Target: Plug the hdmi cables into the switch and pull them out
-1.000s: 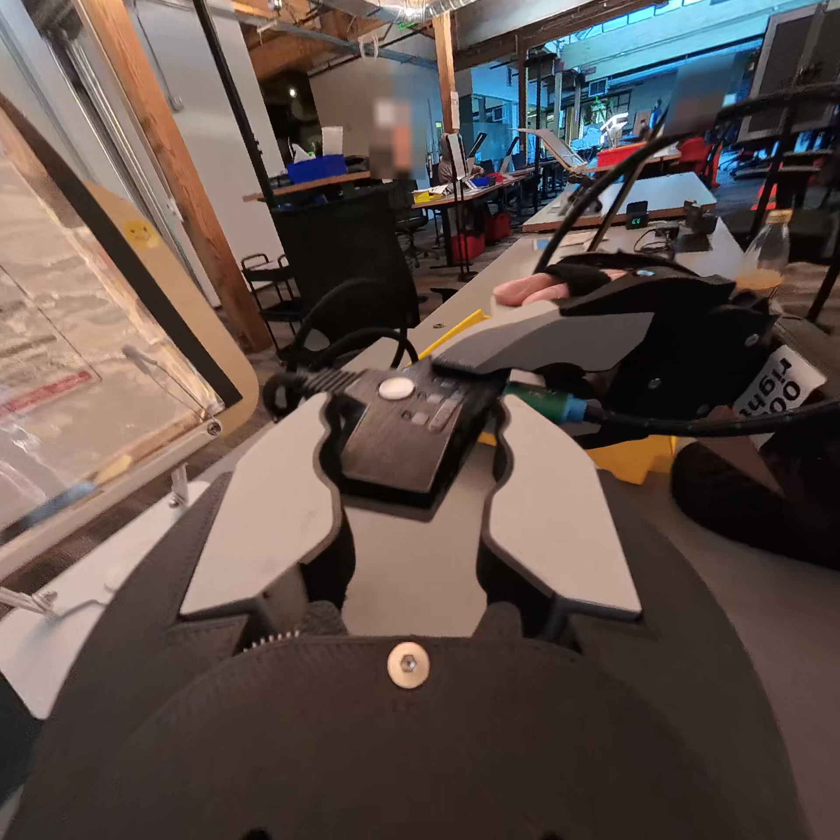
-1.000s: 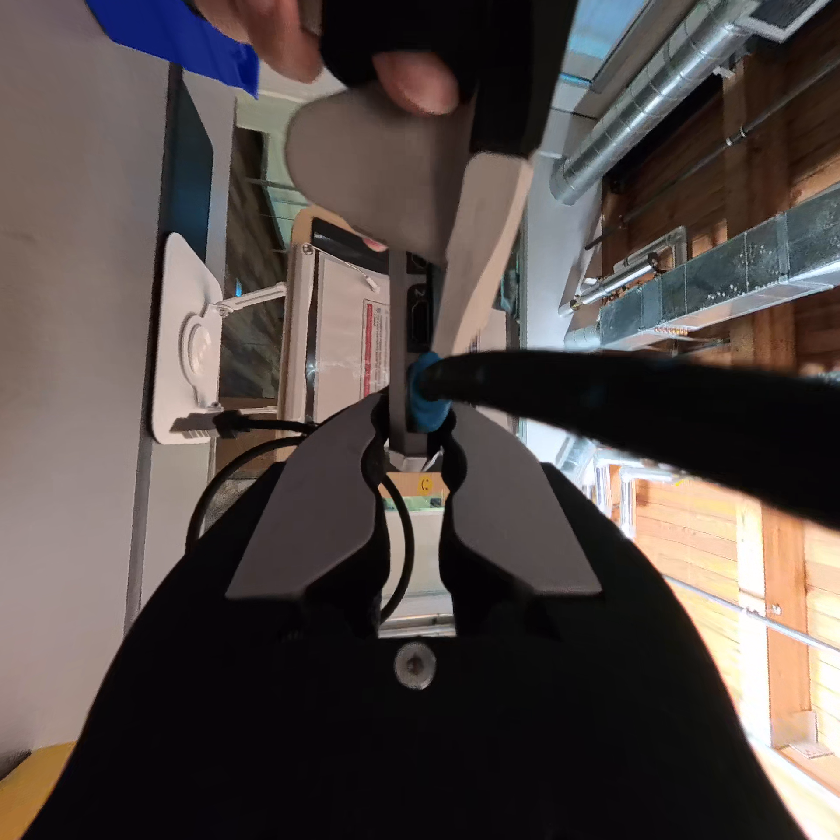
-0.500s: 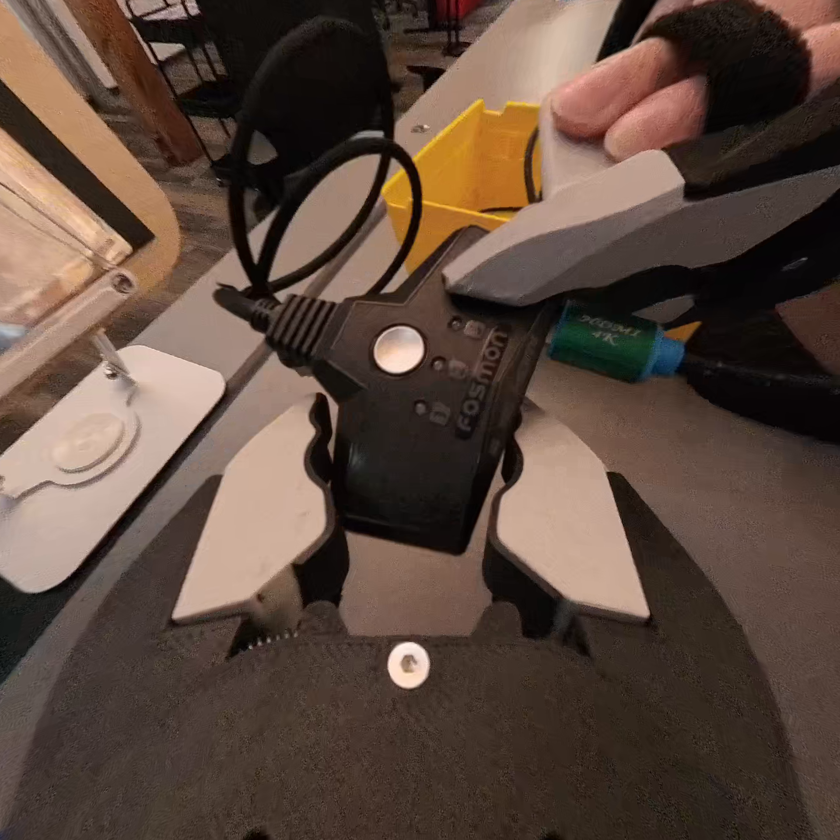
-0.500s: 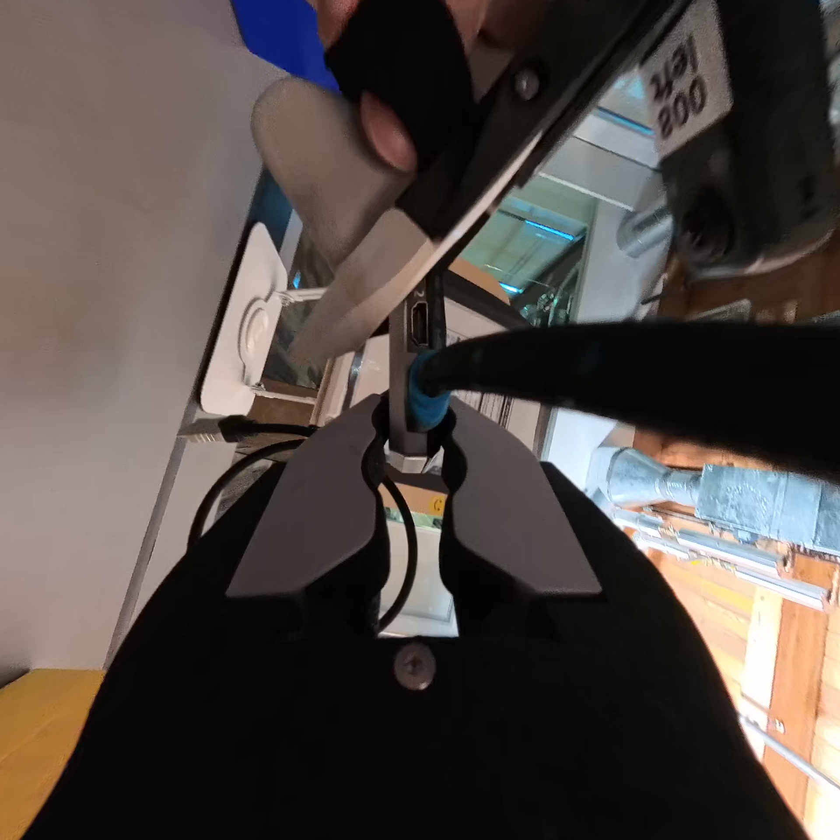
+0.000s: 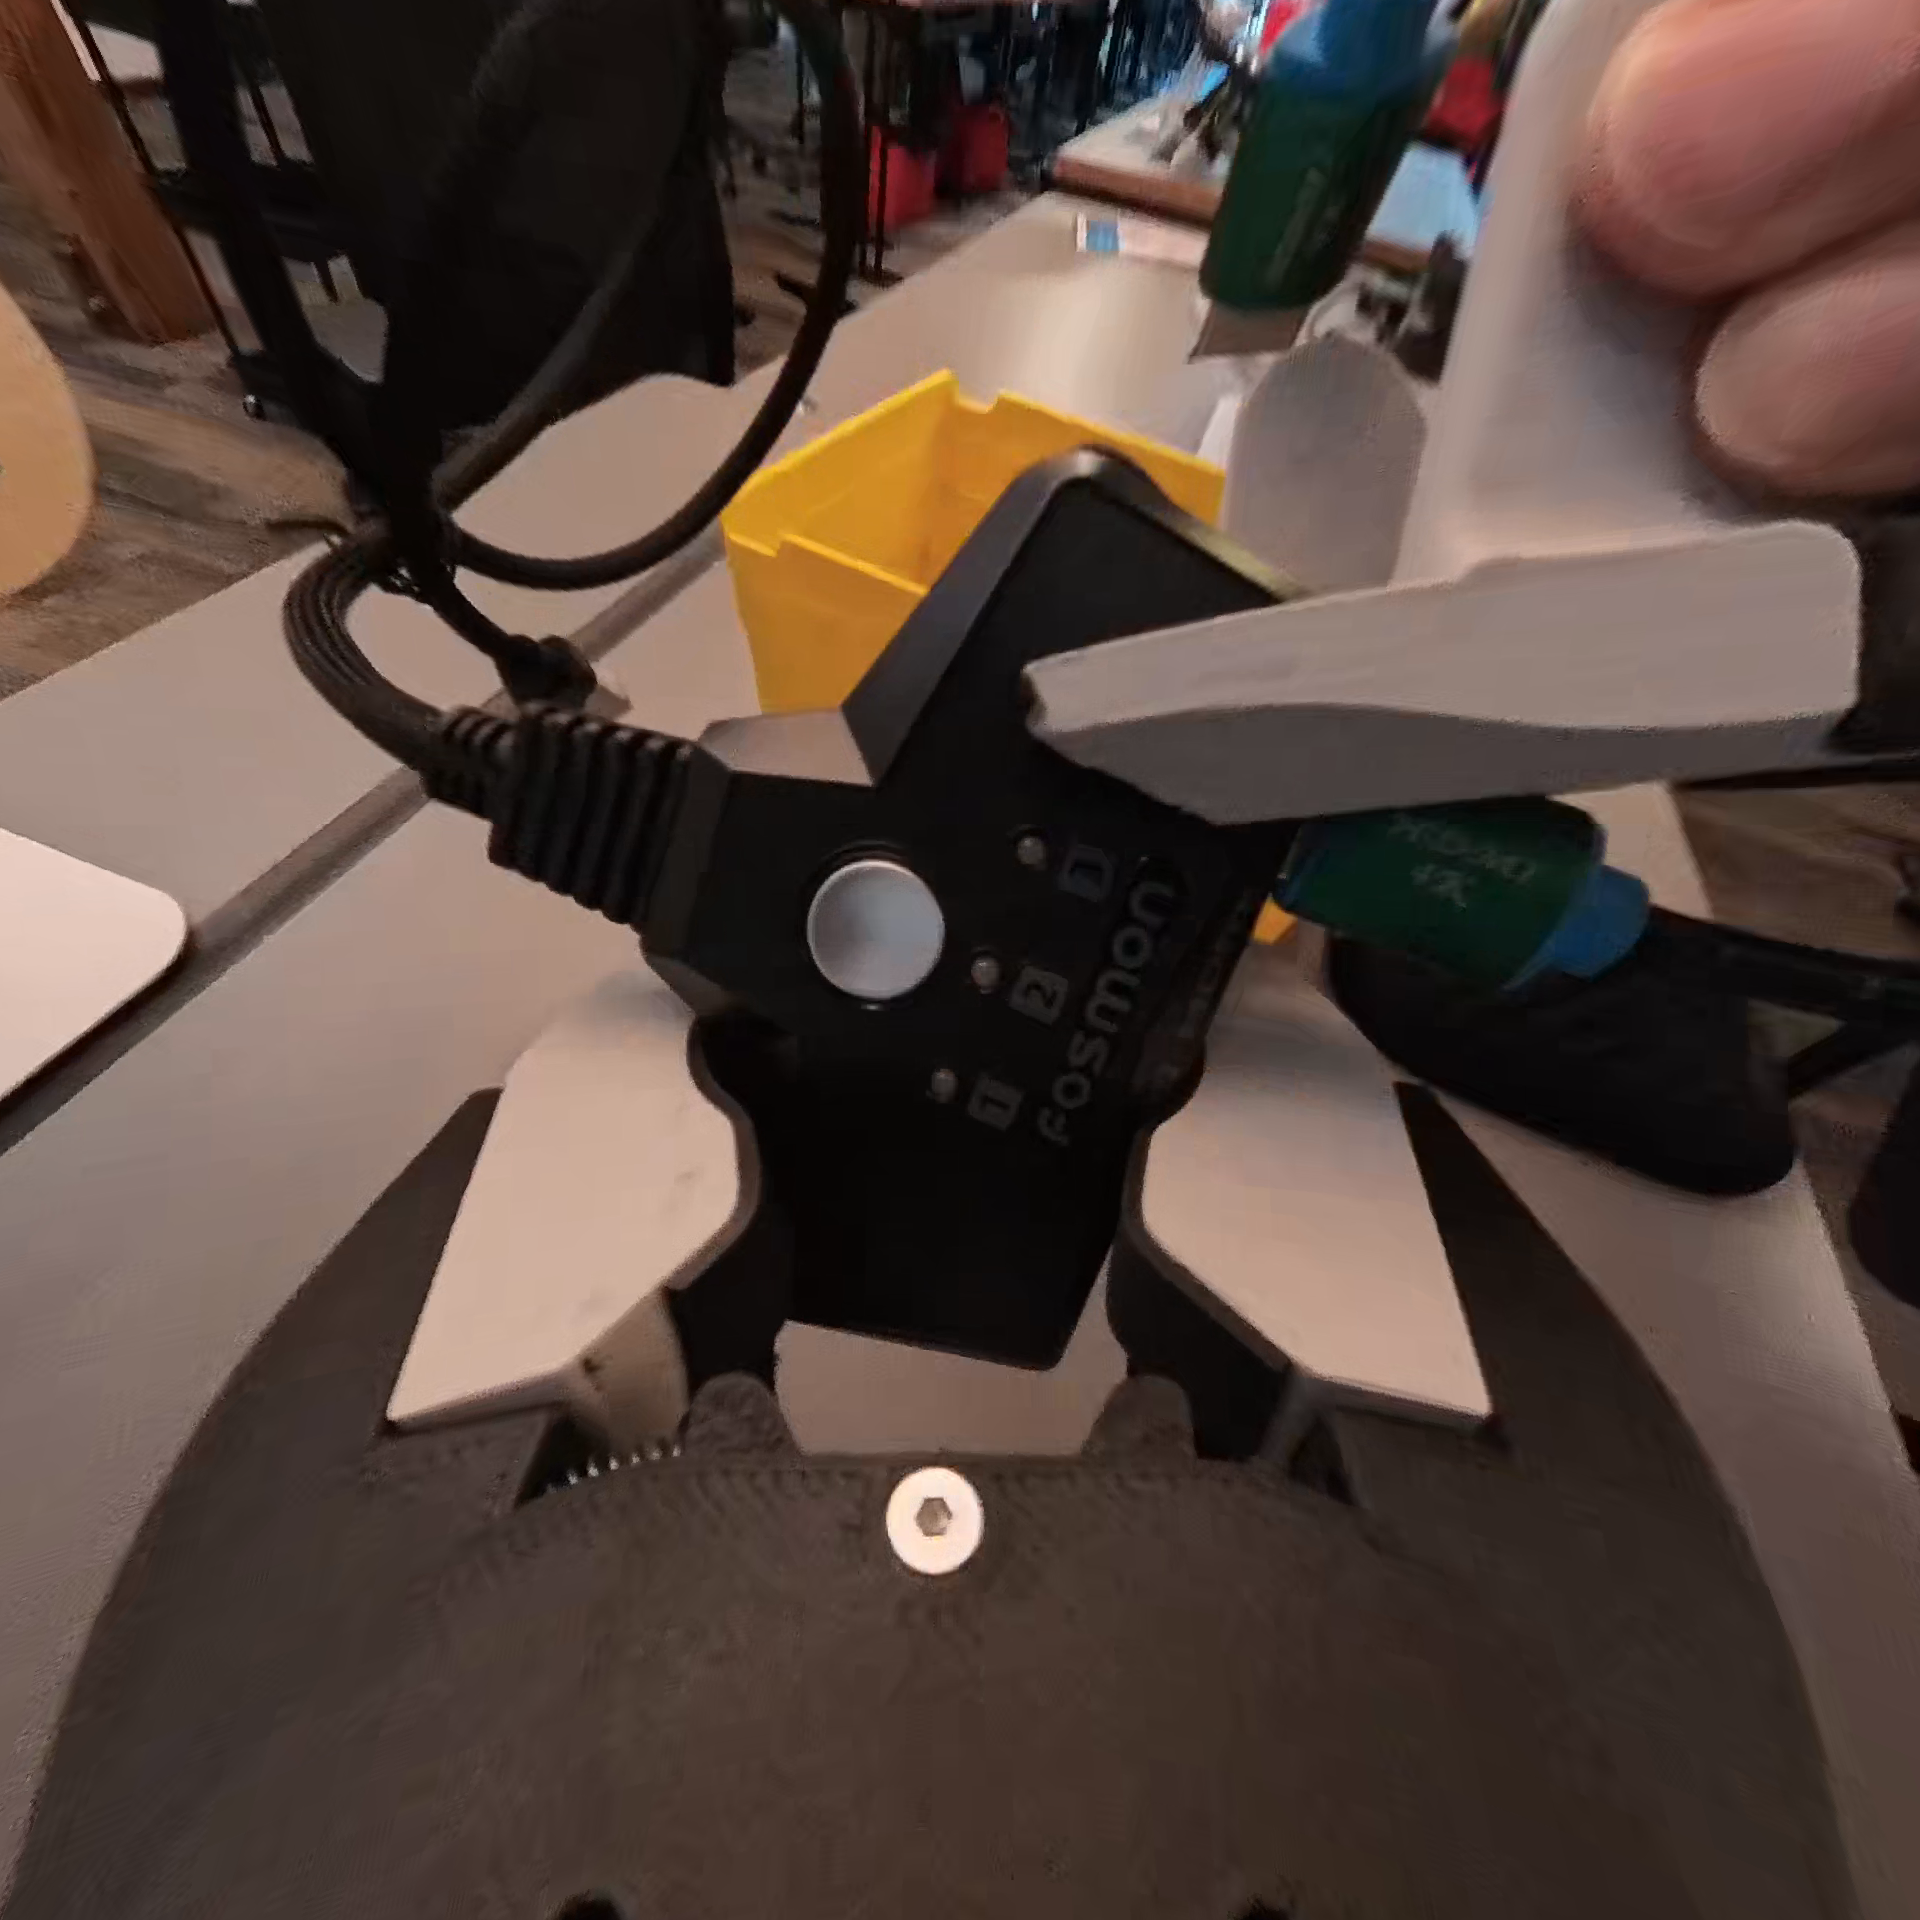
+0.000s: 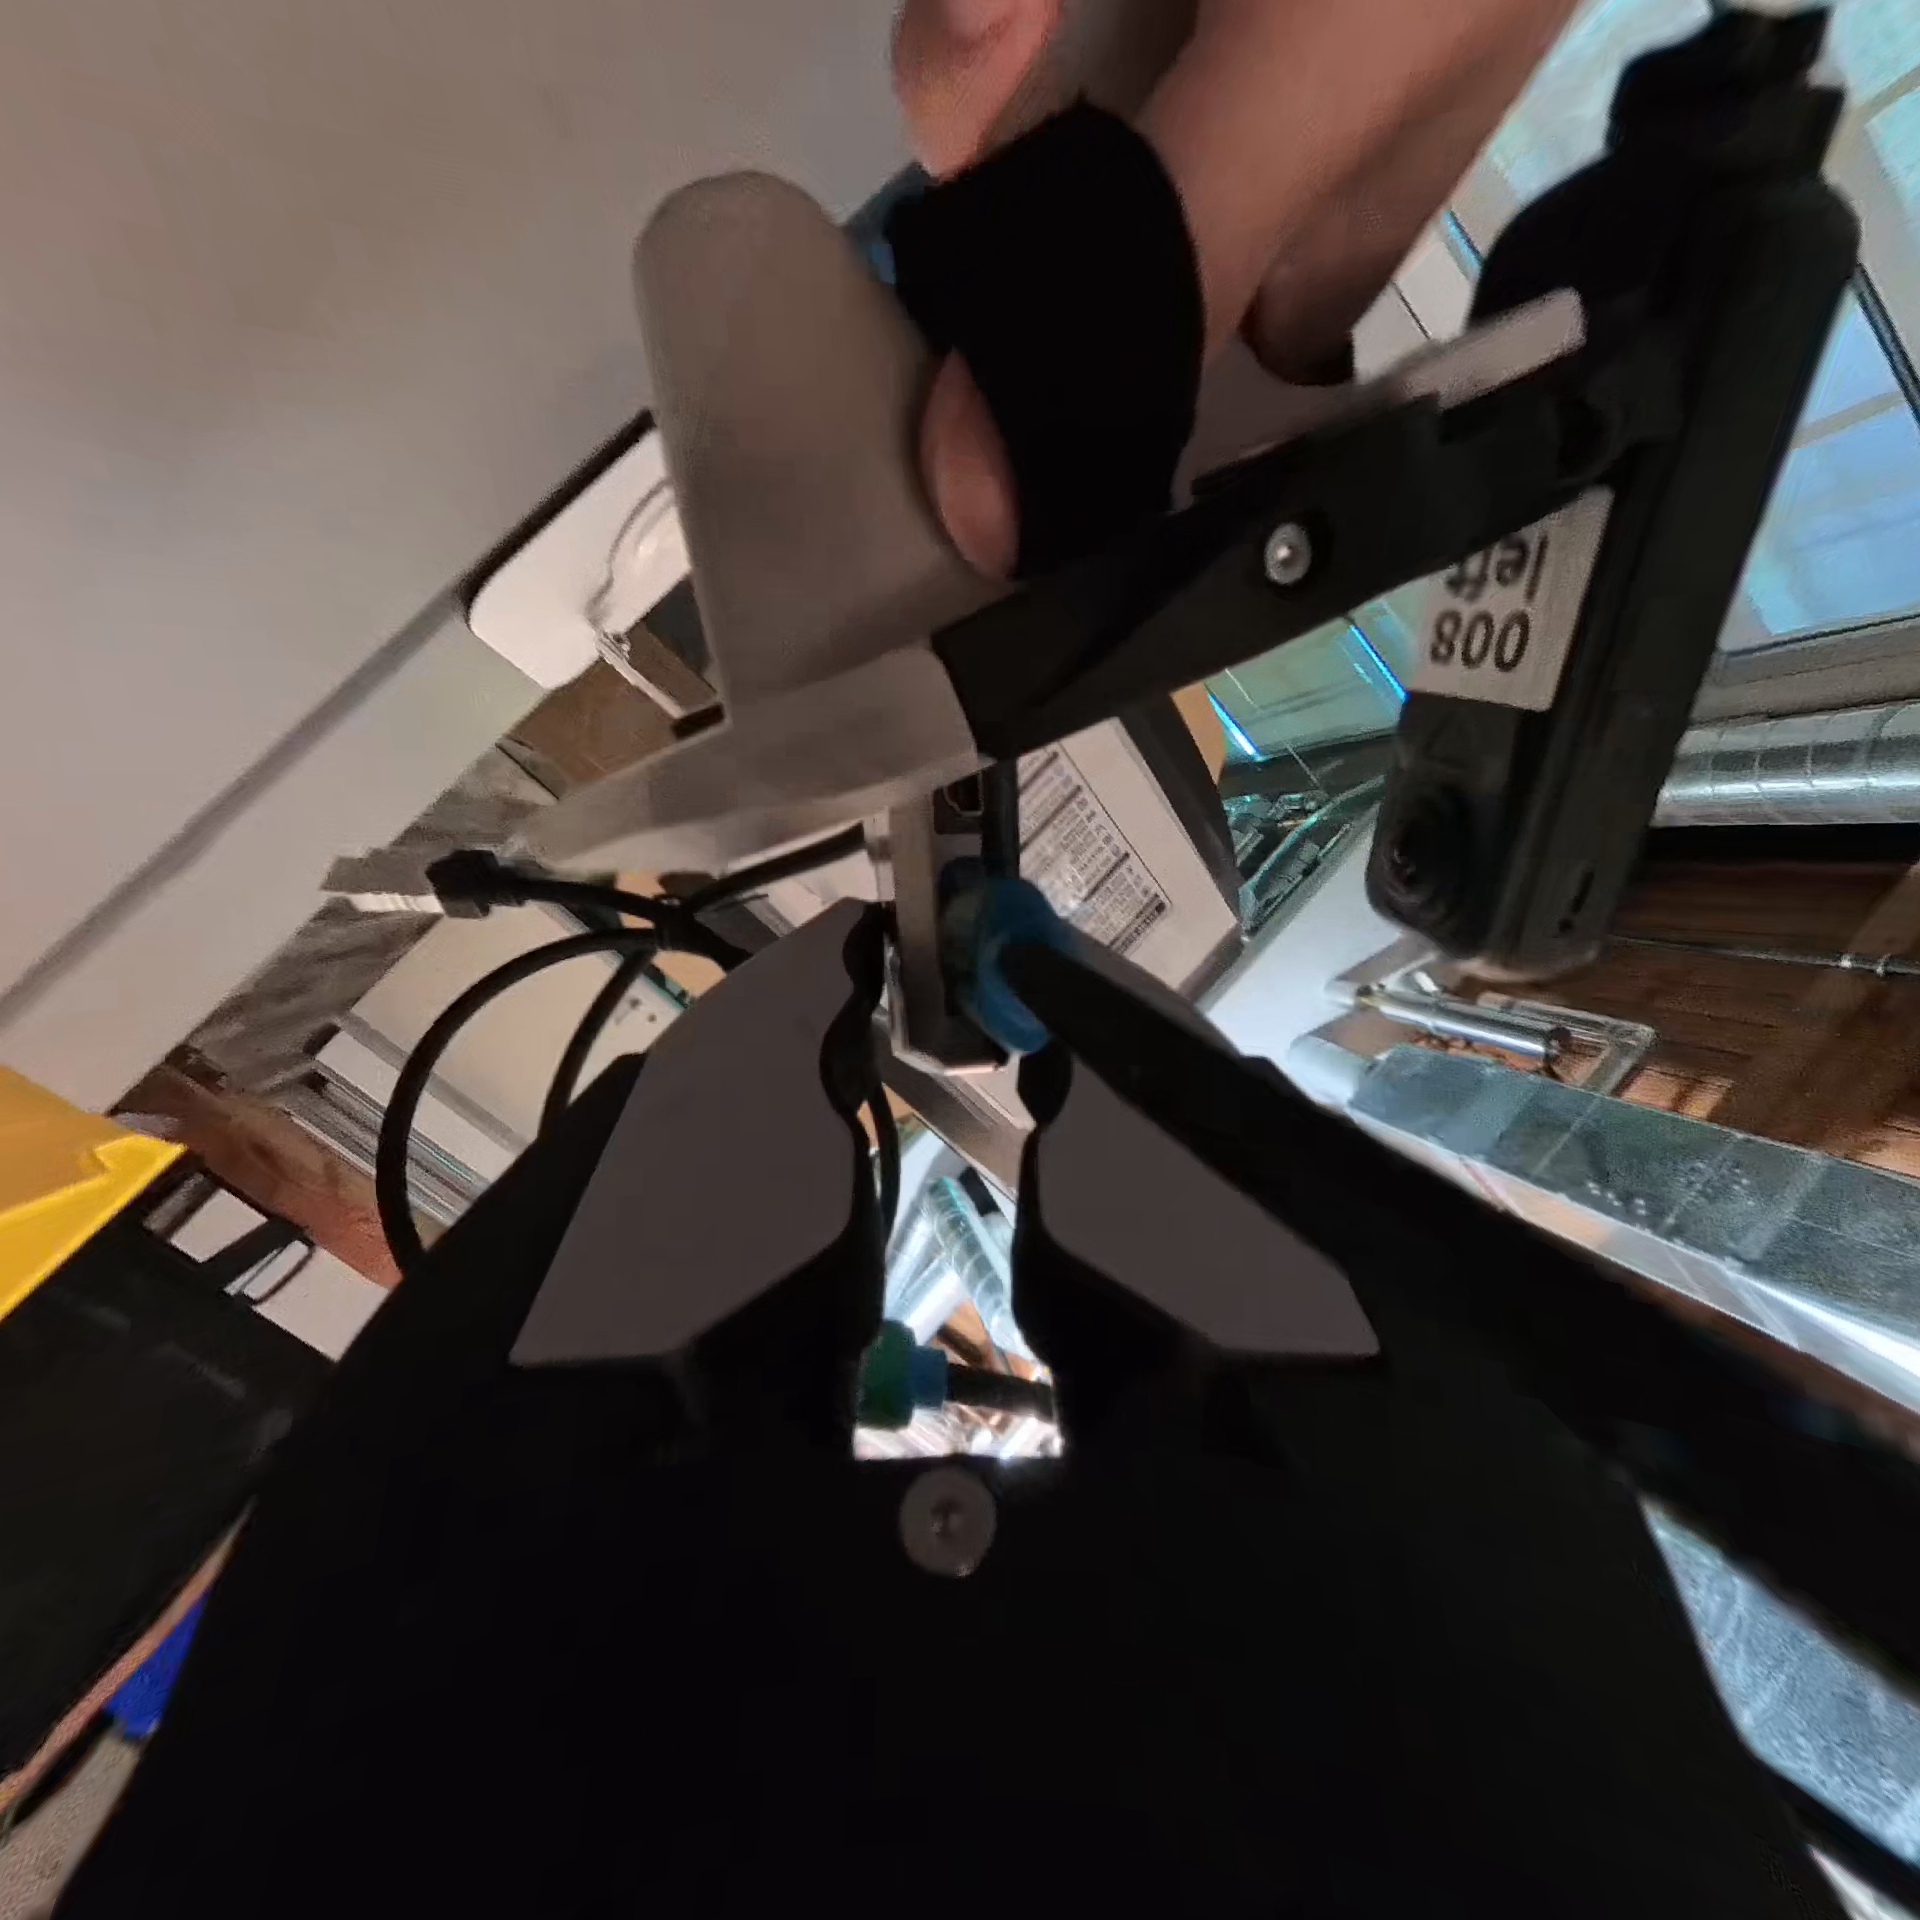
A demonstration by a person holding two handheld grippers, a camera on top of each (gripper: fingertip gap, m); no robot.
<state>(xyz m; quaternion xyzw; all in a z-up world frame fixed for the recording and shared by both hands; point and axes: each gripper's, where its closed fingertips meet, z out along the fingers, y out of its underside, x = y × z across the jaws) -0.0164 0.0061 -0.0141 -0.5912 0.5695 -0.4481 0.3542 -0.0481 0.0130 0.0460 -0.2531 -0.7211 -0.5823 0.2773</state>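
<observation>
The black HDMI switch [image 5: 987, 987] is held above the grey table [image 5: 208, 1091], and my left gripper [image 5: 935, 1101] is shut on its lower body. Its own black cable [image 5: 561, 769] leaves to the left. A green HDMI plug with a blue collar [image 5: 1444, 894] sits in the switch's right side. My right gripper [image 6: 951, 997] is shut on that plug [image 6: 992, 966], and its upper finger [image 5: 1455, 665] lies over the switch's corner. A second green plug [image 5: 1299, 177] hangs loose at the top, with its metal tip bare.
A yellow bin [image 5: 862, 540] stands on the table just behind the switch. A white stand base [image 5: 62, 935] lies at the left edge. A person's hand [image 5: 1766, 208] holds the right gripper. Black cable loops [image 5: 675, 499] hang behind the switch. About 6 cm separates my left fingertips from my right.
The left view has tilted down and come closer. The switch has turned in it. The loose second green plug has come into view. Both grippers keep their hold.
</observation>
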